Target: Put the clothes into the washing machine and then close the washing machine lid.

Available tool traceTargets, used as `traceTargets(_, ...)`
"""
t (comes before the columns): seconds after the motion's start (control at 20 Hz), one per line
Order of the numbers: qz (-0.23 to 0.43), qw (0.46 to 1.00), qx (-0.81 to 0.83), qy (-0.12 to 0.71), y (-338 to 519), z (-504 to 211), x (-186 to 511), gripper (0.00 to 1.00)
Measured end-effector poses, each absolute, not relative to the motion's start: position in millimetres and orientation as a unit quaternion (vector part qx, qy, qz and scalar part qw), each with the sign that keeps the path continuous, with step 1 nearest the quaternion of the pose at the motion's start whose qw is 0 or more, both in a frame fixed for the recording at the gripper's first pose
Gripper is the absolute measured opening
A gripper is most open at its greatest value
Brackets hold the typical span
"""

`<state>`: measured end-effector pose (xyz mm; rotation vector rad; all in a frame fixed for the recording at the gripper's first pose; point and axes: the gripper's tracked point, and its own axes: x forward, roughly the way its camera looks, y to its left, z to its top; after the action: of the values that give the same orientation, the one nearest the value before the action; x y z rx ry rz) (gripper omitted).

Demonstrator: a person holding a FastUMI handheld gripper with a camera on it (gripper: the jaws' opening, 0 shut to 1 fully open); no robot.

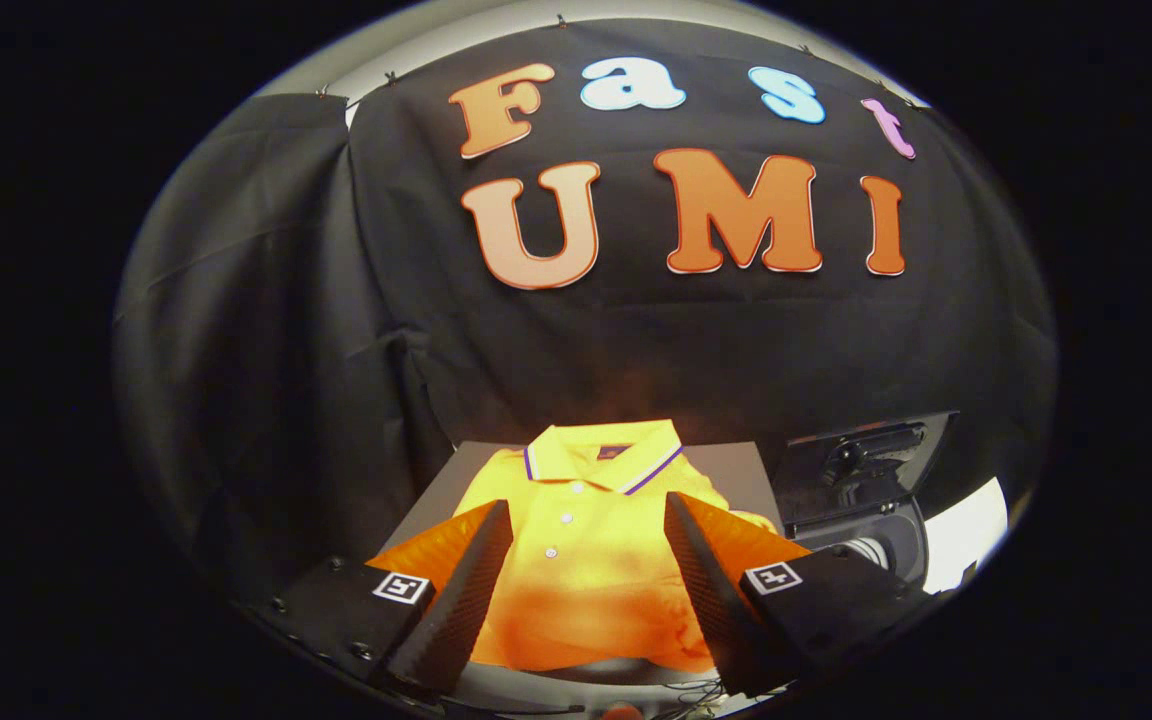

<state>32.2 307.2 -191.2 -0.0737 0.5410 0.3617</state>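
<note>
Gripper (586,540) wide open, empty, above yellow polo shirt (576,560); washing machine (861,500), lower right, lid open: nothing loaded yet.

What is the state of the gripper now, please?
Gripper: open, holding nothing; its fingers stand apart above the yellow polo shirt, which shows between them.

Soft matt yellow cloth shirt (576,560); ribbed matt black pads (471,590); glossy dark washing machine lid (861,465).

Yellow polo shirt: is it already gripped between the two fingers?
No: the gripper is open, with the yellow polo shirt lying flat on the grey table.
</note>
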Motion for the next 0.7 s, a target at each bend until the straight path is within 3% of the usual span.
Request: traceTargets(0.7,0.123,0.906,-0.107,0.392,316,-297,49,0.98)
